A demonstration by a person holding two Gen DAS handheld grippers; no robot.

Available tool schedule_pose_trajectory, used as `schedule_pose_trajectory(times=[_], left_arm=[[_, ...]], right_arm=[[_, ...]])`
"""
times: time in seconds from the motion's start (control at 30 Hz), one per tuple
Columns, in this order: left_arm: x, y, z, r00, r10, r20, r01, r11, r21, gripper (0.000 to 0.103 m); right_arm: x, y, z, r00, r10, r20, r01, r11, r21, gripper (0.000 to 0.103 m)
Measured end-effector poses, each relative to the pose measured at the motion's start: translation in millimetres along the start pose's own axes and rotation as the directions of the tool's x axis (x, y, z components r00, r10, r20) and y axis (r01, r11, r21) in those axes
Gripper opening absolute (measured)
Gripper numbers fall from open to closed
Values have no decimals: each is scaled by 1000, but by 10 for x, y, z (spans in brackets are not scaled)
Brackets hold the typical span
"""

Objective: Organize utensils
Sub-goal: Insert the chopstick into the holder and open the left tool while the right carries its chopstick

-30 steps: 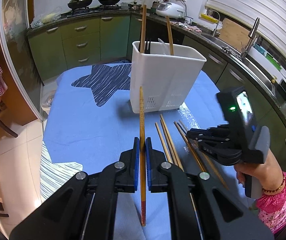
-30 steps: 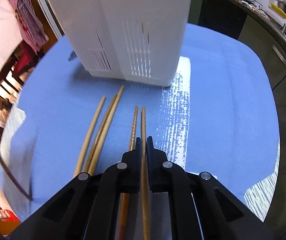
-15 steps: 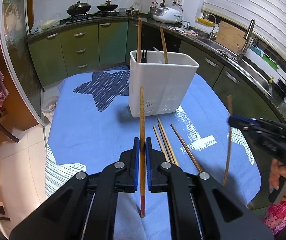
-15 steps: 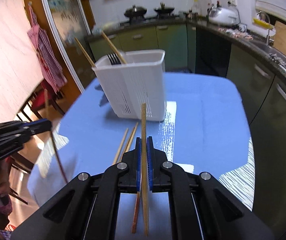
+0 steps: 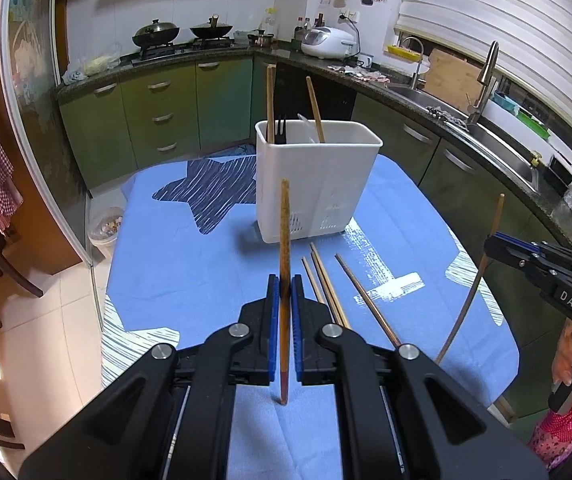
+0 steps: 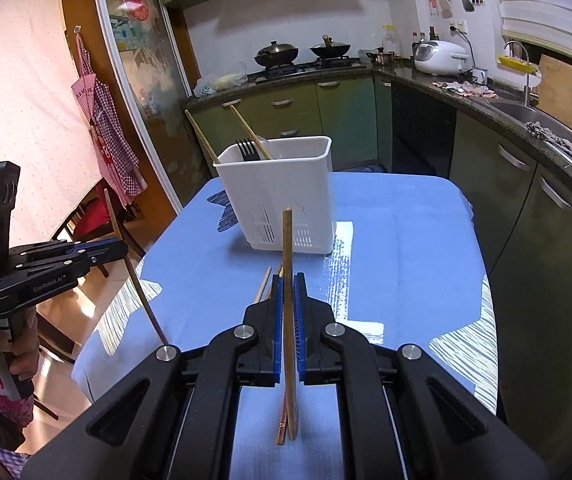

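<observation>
A white utensil holder [image 5: 316, 178] stands mid-table on the blue cloth; it also shows in the right wrist view [image 6: 279, 196]. It holds two chopsticks and a black fork [image 5: 281, 130]. My left gripper [image 5: 284, 292] is shut on a wooden chopstick [image 5: 284, 232], held upright above the table. My right gripper [image 6: 288, 294] is shut on another chopstick [image 6: 288, 248], lifted well above the table; it appears at the right of the left wrist view [image 5: 490, 242]. Several chopsticks [image 5: 328, 280] lie on the cloth in front of the holder.
The table's blue cloth [image 5: 189, 264] has a dark star pattern [image 5: 209, 194] at the back left. Green kitchen cabinets [image 5: 157, 120] and a sink counter [image 5: 486, 140] surround the table. A chair [image 6: 93, 220] stands at the left.
My right gripper has risen from the table with a chopstick and drawn back to the right. My left gripper has pulled back and up a little, still holding its chopstick.
</observation>
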State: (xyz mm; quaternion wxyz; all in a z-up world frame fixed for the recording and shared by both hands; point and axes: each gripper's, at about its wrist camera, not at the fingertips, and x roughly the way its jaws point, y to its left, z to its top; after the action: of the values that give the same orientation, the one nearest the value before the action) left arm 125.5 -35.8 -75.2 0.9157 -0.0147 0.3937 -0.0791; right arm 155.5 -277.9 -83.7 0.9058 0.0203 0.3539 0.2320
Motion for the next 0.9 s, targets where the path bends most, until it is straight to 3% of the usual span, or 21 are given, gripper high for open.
schedule_pose_trajectory(times=[0.9], left_arm=[[-262,-32,160,998,-9,69,7,1000,29,6]], right_arm=[[-141,98,222,998,19,55,-17,999,-40,6]])
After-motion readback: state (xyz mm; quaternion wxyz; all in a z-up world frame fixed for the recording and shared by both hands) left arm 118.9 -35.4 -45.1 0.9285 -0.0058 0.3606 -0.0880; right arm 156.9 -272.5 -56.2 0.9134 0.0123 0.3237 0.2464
